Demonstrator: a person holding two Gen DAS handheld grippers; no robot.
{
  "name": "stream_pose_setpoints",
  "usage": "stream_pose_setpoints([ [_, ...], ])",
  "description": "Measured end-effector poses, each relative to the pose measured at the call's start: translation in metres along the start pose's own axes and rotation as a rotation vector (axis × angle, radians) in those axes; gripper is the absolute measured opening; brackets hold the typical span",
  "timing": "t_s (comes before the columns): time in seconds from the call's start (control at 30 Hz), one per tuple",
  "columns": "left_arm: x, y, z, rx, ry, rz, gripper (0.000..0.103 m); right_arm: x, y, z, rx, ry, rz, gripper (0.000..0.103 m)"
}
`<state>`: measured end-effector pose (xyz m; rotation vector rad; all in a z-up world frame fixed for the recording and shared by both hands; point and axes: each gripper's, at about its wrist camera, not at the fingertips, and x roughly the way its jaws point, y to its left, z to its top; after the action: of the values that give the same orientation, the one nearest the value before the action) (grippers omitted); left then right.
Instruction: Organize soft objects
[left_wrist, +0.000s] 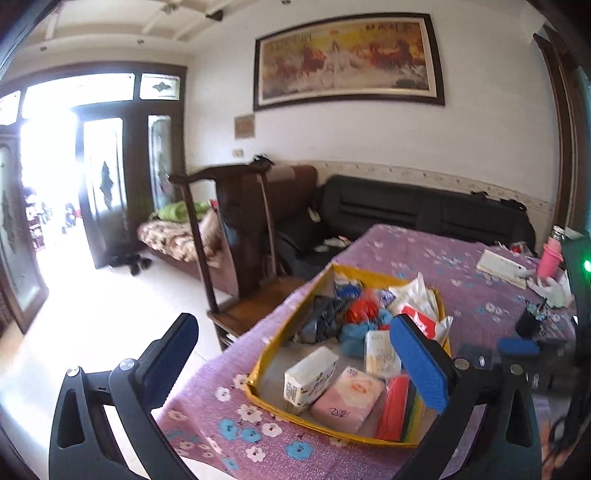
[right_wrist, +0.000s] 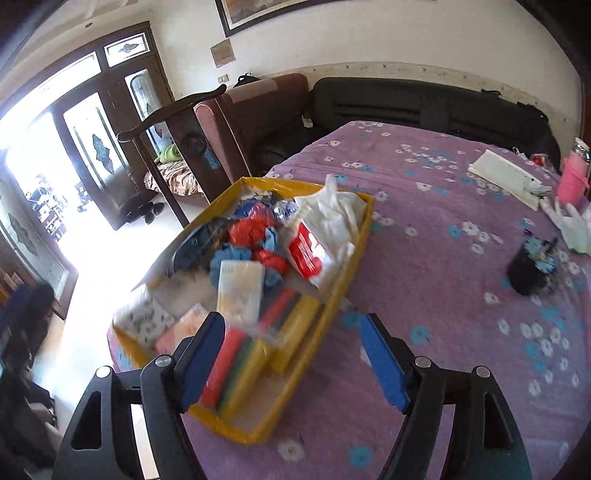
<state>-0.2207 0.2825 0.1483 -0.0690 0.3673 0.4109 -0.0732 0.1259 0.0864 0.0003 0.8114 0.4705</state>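
Both the left gripper (left_wrist: 295, 365) and right gripper (right_wrist: 293, 363) are held agape, empty, above the tray (right_wrist: 354, 273); loose packs should be approached squarely.

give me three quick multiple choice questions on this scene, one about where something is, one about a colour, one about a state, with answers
1. Where is the pink tissue pack?
A. in the yellow tray
B. on the chair
C. on the sofa

2. What colour is the tablecloth?
A. green
B. purple with flowers
C. plain white

3. How is the right gripper?
A. shut on a sponge
B. shut on nothing
C. open, holding nothing

Answers:
1 A, the pack lies flat at the tray's near end beside a white pack.
2 B, purple cloth with white and blue blossoms covers the table.
3 C, its blue pads stand wide apart above the tray's edge with nothing between them.
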Motion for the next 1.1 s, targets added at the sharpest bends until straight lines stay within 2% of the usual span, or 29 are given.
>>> stream_pose_setpoints([
  [0.1, -0.013, -0.002, 0.004, -0.017, -0.019, 0.023, 0.103, -0.014, -0.004, -0.011, -0.006, -0.017, -0.007, 0.081],
  [0.2, -0.026, -0.004, 0.004, -0.045, -0.023, 0.099, 0.103, -0.028, -0.005, -0.02, -0.017, -0.038, -0.016, 0.081],
  [0.33, -0.042, -0.009, 0.002, -0.051, -0.06, 0.118, 0.103, -0.049, -0.005, -0.033, -0.048, -0.074, -0.034, 0.083],
  [0.43, -0.051, -0.013, 0.0, -0.045, -0.078, 0.092, 0.103, -0.06, -0.004, -0.042, -0.069, -0.095, -0.044, 0.085],
  [0.67, -0.045, -0.023, -0.005, -0.033, 0.032, 0.012, 0.103, -0.077, 0.012, -0.065, -0.159, -0.119, -0.067, 0.086],
  [0.87, -0.044, -0.021, -0.009, -0.059, 0.073, -0.001, 0.103, -0.08, 0.023, -0.078, -0.196, -0.122, -0.071, 0.09],
  [1.1, -0.039, -0.024, -0.014, -0.035, 0.089, 0.005, 0.103, -0.071, 0.028, -0.083, -0.215, -0.105, -0.085, 0.09],
])
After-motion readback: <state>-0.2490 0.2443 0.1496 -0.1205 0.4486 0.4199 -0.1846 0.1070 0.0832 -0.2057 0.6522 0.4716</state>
